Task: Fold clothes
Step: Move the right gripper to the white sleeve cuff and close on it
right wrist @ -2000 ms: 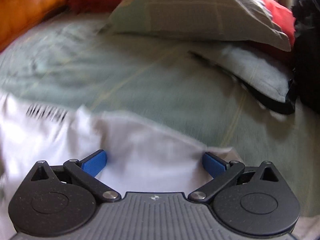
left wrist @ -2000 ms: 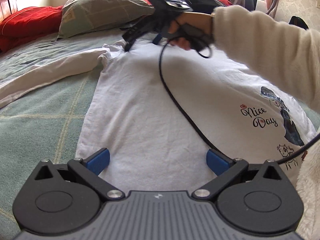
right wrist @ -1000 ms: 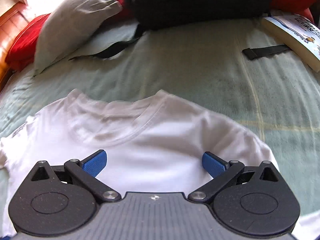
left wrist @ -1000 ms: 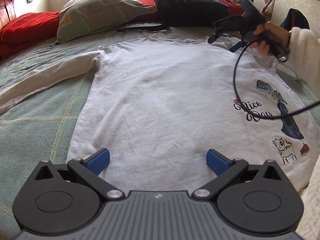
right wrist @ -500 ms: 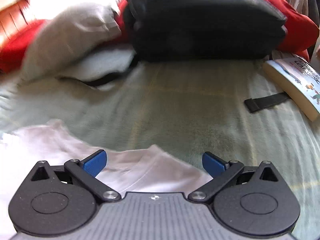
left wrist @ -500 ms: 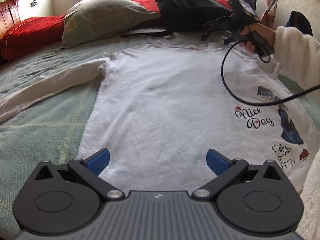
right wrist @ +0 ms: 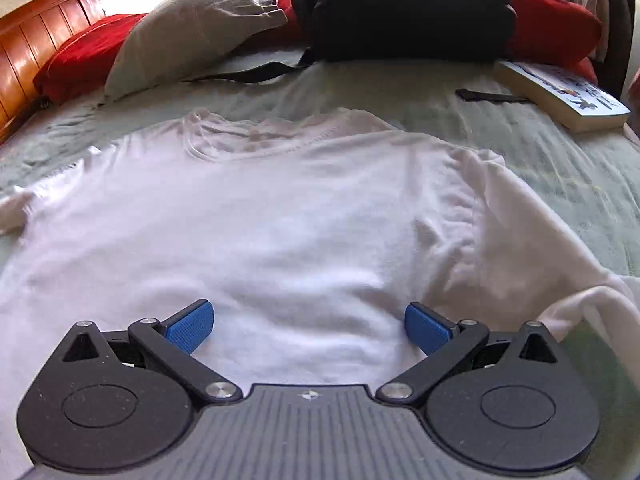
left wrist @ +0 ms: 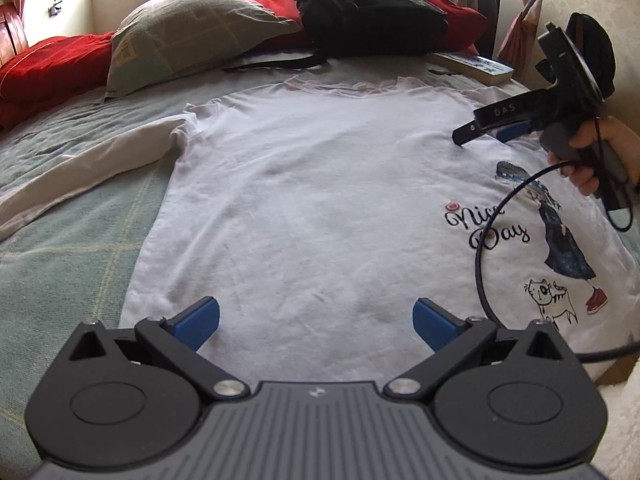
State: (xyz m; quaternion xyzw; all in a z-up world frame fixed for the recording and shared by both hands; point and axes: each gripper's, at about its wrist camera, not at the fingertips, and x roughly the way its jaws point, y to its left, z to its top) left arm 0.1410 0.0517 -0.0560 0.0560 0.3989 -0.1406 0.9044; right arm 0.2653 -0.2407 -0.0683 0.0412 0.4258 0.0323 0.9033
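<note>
The white T-shirt (right wrist: pixel 280 216) is soft matt cotton-like cloth, faintly creased. Beneath it the bedspread (left wrist: pixel 72 240) is matt green woven fabric. Behind the T-shirt the headboard (right wrist: pixel 36 44) is glossy varnished wood, and the book (right wrist: pixel 560 96) has a shiny paper cover.

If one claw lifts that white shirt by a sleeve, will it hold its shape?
Probably not. The shirt lies thin and wrinkled on the bed, so it would likely droop and bunch. It looks light. The far sleeve already curls over itself, hinting that it flops.
</note>
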